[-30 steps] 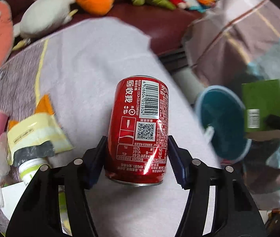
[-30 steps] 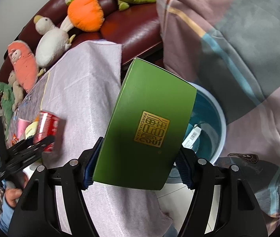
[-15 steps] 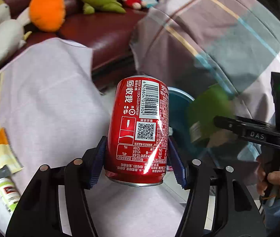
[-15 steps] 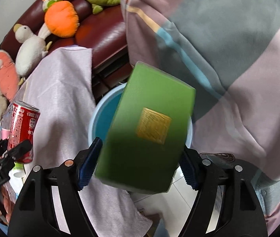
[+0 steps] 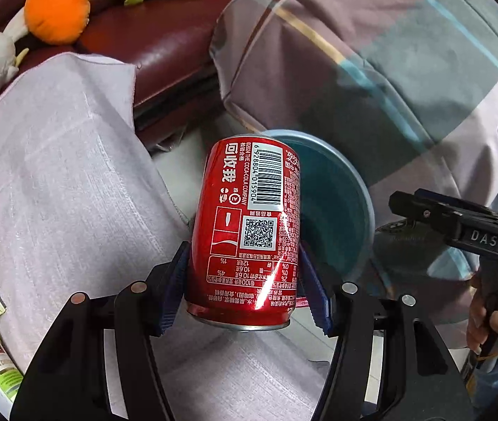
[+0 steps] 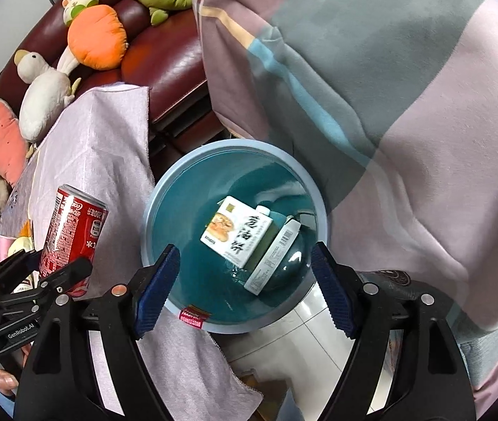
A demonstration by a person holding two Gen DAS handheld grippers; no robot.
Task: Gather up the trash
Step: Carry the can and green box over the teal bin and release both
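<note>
Fingers (image 6: 159, 287) of the right gripper (image 6: 245, 289) spread wide and empty over the teal bin (image 6: 164, 207), the green box (image 6: 236, 236) lying inside, while the left gripper (image 5: 247, 282) clamps the red can (image 5: 247, 228) beside the bin's rim.

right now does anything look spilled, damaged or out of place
Nothing stands out. The box lies tilted inside the blue bin, where trash belongs. The red can is undented, clamped in the left tool. The right tool is open and empty.
</note>
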